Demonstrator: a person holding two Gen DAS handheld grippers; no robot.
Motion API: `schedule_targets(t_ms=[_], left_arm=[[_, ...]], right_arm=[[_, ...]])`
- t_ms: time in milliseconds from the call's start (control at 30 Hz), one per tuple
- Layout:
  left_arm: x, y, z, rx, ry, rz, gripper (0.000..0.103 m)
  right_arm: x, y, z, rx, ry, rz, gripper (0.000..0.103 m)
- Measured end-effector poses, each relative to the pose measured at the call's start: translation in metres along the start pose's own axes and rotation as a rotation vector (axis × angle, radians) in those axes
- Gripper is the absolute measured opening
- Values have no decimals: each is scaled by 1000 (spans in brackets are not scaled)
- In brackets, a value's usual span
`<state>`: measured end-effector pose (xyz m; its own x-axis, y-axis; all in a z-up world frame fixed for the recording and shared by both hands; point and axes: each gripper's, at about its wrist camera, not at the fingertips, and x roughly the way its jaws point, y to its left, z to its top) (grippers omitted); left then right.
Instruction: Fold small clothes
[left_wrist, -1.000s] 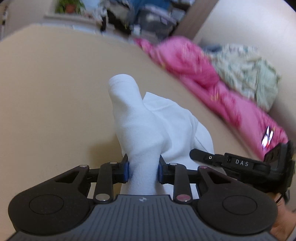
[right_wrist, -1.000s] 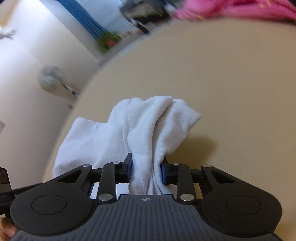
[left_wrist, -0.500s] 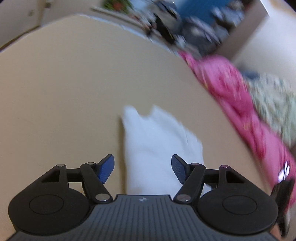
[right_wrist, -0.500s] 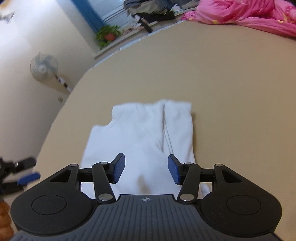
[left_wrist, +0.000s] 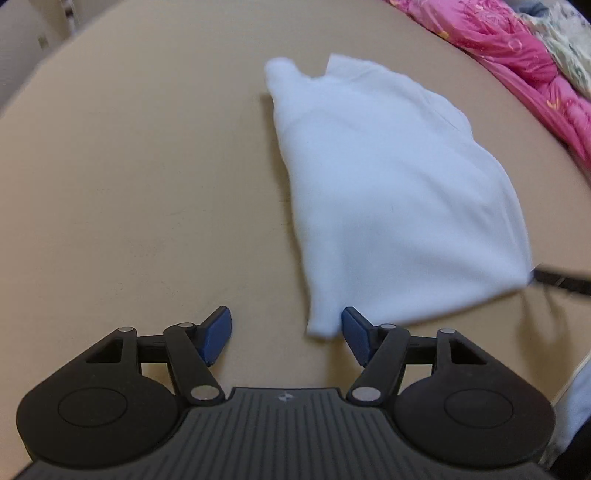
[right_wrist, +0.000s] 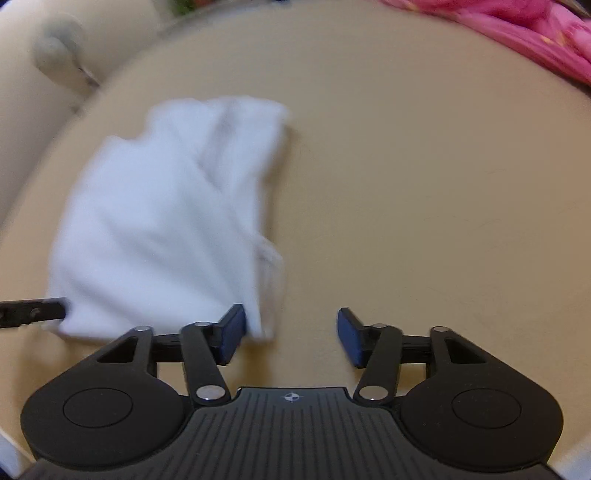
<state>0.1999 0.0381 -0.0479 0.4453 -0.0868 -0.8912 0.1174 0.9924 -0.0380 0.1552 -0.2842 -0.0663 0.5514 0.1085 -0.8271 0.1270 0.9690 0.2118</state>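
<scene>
A small white garment (left_wrist: 391, 192) lies flat and folded on the beige table (left_wrist: 129, 166). It also shows in the right wrist view (right_wrist: 162, 218), blurred. My left gripper (left_wrist: 286, 341) is open and empty, with the garment's near corner just by its right finger. My right gripper (right_wrist: 290, 338) is open and empty, with the garment's near right corner by its left finger. A finger of the other gripper shows at the right edge of the left wrist view (left_wrist: 561, 280) and at the left edge of the right wrist view (right_wrist: 29, 314).
A pink cloth (left_wrist: 524, 66) and a pale patterned cloth (left_wrist: 569, 40) lie along the table's far right side. The pink cloth also shows in the right wrist view (right_wrist: 535, 37). A fan (right_wrist: 59, 48) stands beyond the table's left edge.
Both grippers held the bunched white garment a second ago. They opened and let it go flat on the table, then drew back and apart from it.
</scene>
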Motion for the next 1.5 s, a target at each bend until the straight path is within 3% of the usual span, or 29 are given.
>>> schedule_targets(t_ms=[67,100,167,233,300,400,567,633,900,1500], left_arm=[[-39,-9,-6,9,-102,58,78],[-61,-11,-13,10,-166,77,88],[-99,-19,-28,5,-273,98,96],[-130,-28,-46,4,-342,108,103],[-152,-40,-68,-3,-386,112,102],[-164,-55,-101,-20,-387,95,102],[-149,-79,-133,-40,-413,104,102],[-136,-82,-137,-66,-375,112,102],[-106,-67,-117,-131,-333,87,102],[-99,-60,-111,-144,-338,75,102]], right_arm=[[-24,1,0,5,-70,-7,55],[-38,4,-2,-26,-105,0,55],[-69,12,-10,-111,-177,-5,57],[-98,21,-19,-181,-260,-14,73],[-120,25,-32,-214,-325,-17,85],[-134,26,-51,-208,-377,-12,86],[-136,40,-72,-179,-333,36,87],[-134,52,-77,-230,-340,27,88],[-134,70,-80,-307,-346,35,88],[-115,95,-83,-347,-347,43,89]])
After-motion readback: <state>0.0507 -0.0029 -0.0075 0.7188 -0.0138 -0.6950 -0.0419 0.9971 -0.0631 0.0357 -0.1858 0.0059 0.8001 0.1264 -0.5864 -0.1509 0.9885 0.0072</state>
